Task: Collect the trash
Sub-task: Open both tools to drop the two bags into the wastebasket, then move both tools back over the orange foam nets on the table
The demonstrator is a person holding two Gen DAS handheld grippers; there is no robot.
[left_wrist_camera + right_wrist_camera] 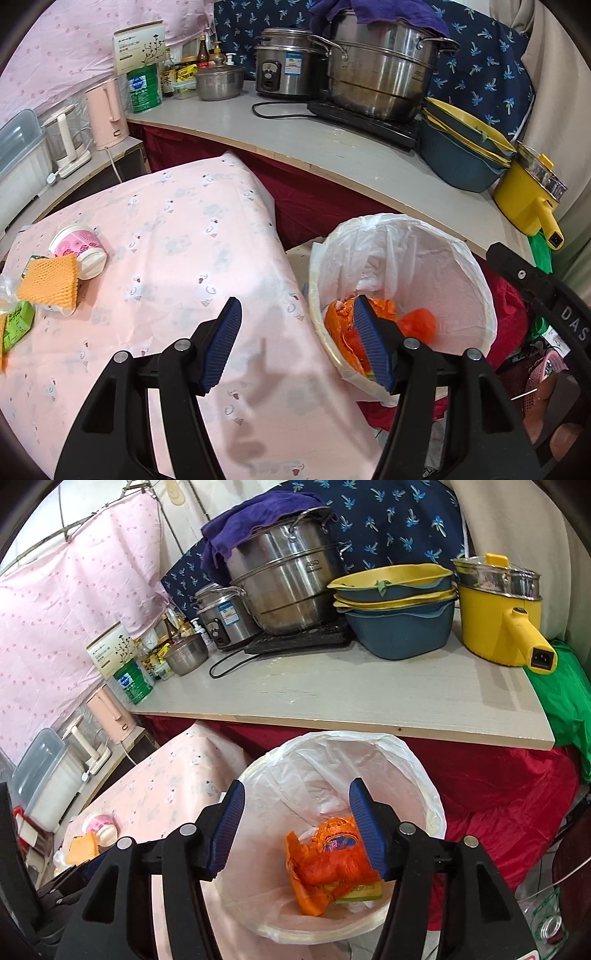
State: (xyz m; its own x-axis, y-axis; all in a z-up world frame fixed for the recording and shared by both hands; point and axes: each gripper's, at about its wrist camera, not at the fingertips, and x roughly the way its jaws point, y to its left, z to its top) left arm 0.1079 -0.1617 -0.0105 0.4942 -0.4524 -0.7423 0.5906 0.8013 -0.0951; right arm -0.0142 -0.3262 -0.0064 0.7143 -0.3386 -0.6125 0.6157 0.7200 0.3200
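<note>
The orange wrapper (328,864) lies at the bottom of the lined bin (436,812), on other scraps, so that piece is safely in. More trash waits on the pink-covered table (177,258): a pink cup (79,245) on its side, an orange foam net (50,282) leaning against it, and a green carton (16,325) just beside.

The right gripper (297,830) hangs over the bin, jaws parted and empty. The left gripper (295,343) hovers above the table edge, jaws likewise spread on nothing.

I'd worry about the tipped cup: a glancing pinch could roll it off the table. The foam net may squash and slip free. A careless swing near the bin could snag the loose liner (399,236).
</note>
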